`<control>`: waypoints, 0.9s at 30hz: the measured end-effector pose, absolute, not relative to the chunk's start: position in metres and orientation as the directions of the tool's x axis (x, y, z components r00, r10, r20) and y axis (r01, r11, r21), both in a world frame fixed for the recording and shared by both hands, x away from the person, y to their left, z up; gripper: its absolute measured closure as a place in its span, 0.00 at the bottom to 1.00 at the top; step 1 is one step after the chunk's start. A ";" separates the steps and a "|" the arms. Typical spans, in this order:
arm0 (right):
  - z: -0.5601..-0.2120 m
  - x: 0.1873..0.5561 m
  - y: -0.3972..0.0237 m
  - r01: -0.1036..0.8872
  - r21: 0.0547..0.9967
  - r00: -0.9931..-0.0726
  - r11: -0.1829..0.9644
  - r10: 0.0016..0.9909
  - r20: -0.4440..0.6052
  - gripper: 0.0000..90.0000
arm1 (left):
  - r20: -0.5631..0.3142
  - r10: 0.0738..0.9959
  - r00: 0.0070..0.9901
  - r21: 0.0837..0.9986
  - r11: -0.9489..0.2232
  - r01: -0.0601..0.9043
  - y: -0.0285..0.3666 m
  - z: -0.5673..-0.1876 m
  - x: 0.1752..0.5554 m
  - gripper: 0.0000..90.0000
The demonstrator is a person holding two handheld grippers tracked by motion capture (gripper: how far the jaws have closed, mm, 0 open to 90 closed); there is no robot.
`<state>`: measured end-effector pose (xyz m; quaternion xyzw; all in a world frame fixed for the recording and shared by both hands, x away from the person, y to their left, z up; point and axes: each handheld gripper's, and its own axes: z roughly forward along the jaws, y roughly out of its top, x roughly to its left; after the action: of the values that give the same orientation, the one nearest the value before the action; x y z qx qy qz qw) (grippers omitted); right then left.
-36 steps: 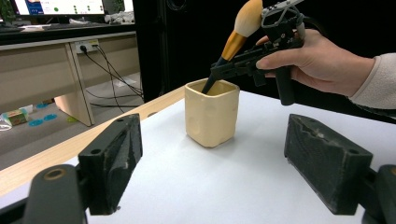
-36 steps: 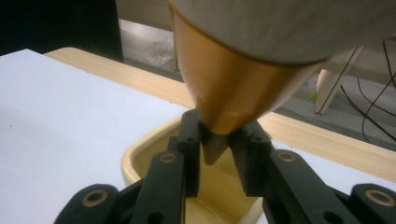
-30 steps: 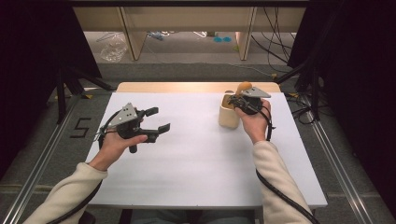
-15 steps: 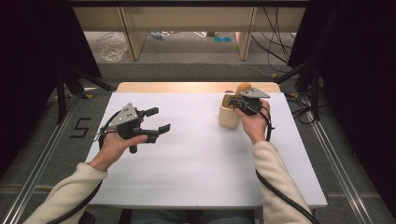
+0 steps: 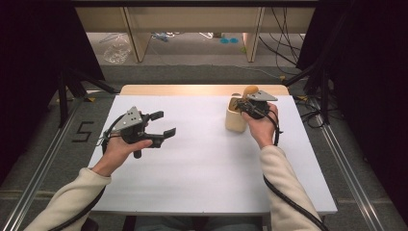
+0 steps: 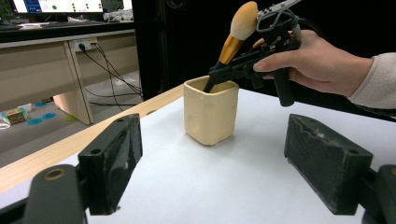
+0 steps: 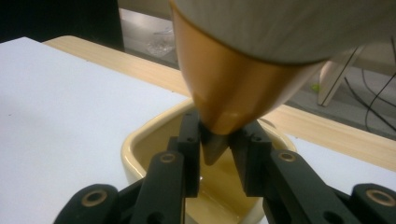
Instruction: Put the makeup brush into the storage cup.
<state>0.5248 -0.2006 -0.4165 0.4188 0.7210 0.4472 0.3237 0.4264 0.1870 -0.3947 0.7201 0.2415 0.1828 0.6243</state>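
A cream cup (image 5: pixel 235 121) stands on the white table (image 5: pixel 202 163) at the back right. My right gripper (image 5: pixel 243 105) is over its mouth, shut on the dark handle of a makeup brush (image 5: pixel 250 90). The brush has a gold ferrule and a pale bristle head that points up and away. In the right gripper view the jaws (image 7: pixel 215 154) pinch the handle just below the ferrule (image 7: pixel 233 88), above the cup's rim (image 7: pixel 135 144). My left gripper (image 5: pixel 165 123) is held over the table's left half, open, with nothing in it. From the left gripper view the cup (image 6: pixel 210 112) and brush (image 6: pixel 243 21) lie ahead.
A strip of bare wood (image 5: pixel 192 90) runs along the table's far edge. Behind it are desk legs, cables and a plastic bag (image 5: pixel 117 48) on the floor. Metal rails (image 5: pixel 43 163) run along both sides of the table.
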 end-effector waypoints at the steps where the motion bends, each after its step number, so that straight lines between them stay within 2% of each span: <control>1: -0.416 0.524 -0.201 0.332 0.909 -0.449 0.253 0.890 -0.083 0.84 | -0.038 0.576 0.817 0.987 -0.104 0.119 0.187 -0.395 0.426 0.21; 13: -0.416 0.525 -0.200 0.325 0.911 -0.450 0.253 0.889 -0.087 0.83 | -0.037 0.575 0.817 0.987 -0.106 0.119 0.187 -0.395 0.426 0.21; 14: -0.416 0.525 -0.200 0.332 0.909 -0.452 0.251 0.888 -0.080 0.77 | -0.036 0.575 0.817 0.987 -0.108 0.119 0.187 -0.395 0.426 0.21; 15: -0.415 0.526 -0.200 0.325 0.915 -0.448 0.238 0.891 -0.073 0.65 | -0.035 0.575 0.817 0.987 -0.110 0.120 0.187 -0.395 0.426 0.21; 17: -0.411 0.529 -0.201 0.313 0.921 -0.466 0.233 0.882 -0.065 0.19 | -0.037 0.575 0.817 0.987 -0.109 0.121 0.187 -0.395 0.426 0.21; 18: -0.409 0.528 -0.201 0.352 0.897 -0.493 0.267 0.868 -0.064 0.05 | -0.035 0.575 0.817 0.986 -0.111 0.121 0.187 -0.395 0.426 0.21; 19: -0.408 0.526 -0.202 0.377 0.873 -0.490 0.309 0.866 -0.095 0.00 | -0.035 0.575 0.818 0.986 -0.111 0.121 0.186 -0.395 0.426 0.21; 20: -0.408 0.526 -0.201 0.368 0.878 -0.488 0.308 0.867 -0.099 0.04 | -0.035 0.575 0.818 0.986 -0.111 0.121 0.186 -0.395 0.426 0.21; 22: -0.408 0.525 -0.203 0.351 0.902 -0.454 0.251 0.888 -0.071 0.20 | -0.036 0.575 0.818 0.986 -0.110 0.121 0.186 -0.395 0.426 0.21; 24: -0.406 0.524 -0.204 0.312 0.916 -0.436 0.251 0.895 -0.097 0.17 | -0.036 0.574 0.818 0.987 -0.109 0.120 0.187 -0.394 0.426 0.21; 27: -0.401 0.522 -0.206 0.303 0.925 -0.430 0.230 0.899 -0.083 0.17 | -0.034 0.578 0.815 0.987 -0.107 0.117 0.189 -0.393 0.426 0.21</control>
<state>0.5221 -0.2062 -0.4009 0.4218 0.7127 0.4550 0.3274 0.4264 0.1886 -0.3931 0.7205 0.2411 0.1849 0.6233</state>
